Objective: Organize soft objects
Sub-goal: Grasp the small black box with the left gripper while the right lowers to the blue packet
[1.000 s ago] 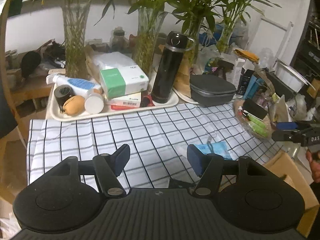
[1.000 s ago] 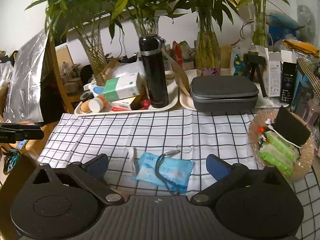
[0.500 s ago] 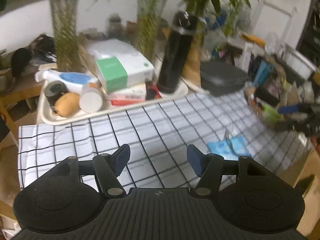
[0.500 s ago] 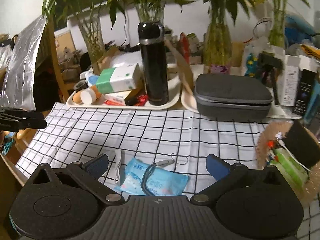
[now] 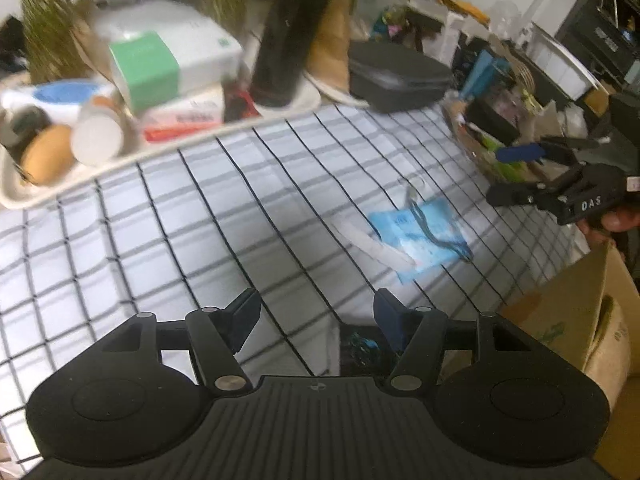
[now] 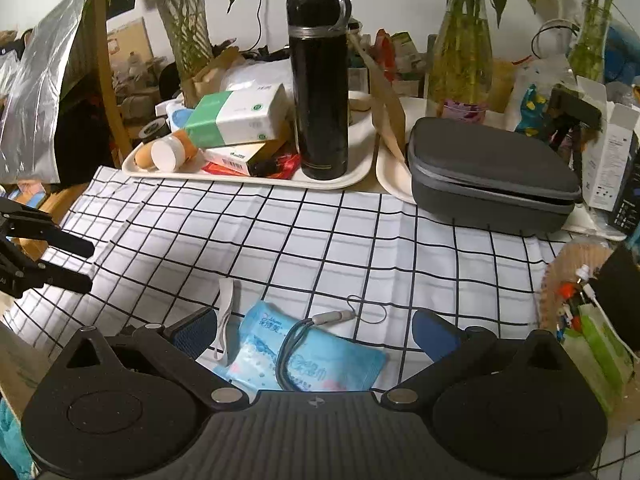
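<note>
Left tongs (image 5: 316,314) spread wide, gripping nothing, above the near edge of the black-and-white checked cloth (image 5: 168,216) on the desk. Right tongs (image 6: 314,330) also spread wide and empty, fingers either side of the light blue soft wet-wipe pack (image 6: 320,356), not touching it. Pack lies flat on the cloth near the front edge; a dark grey cord strap (image 6: 290,344) loops across it. White narrow strip (image 6: 225,320), maybe a paper wrapper, lies just beside the pack. Further back: cream tray (image 6: 352,164) holding 1 tall black flask (image 6: 320,92) and green-and-white tissue box (image 6: 240,116). Grey zip case (image 6: 492,172) beside tray. Left view blurred.
</note>
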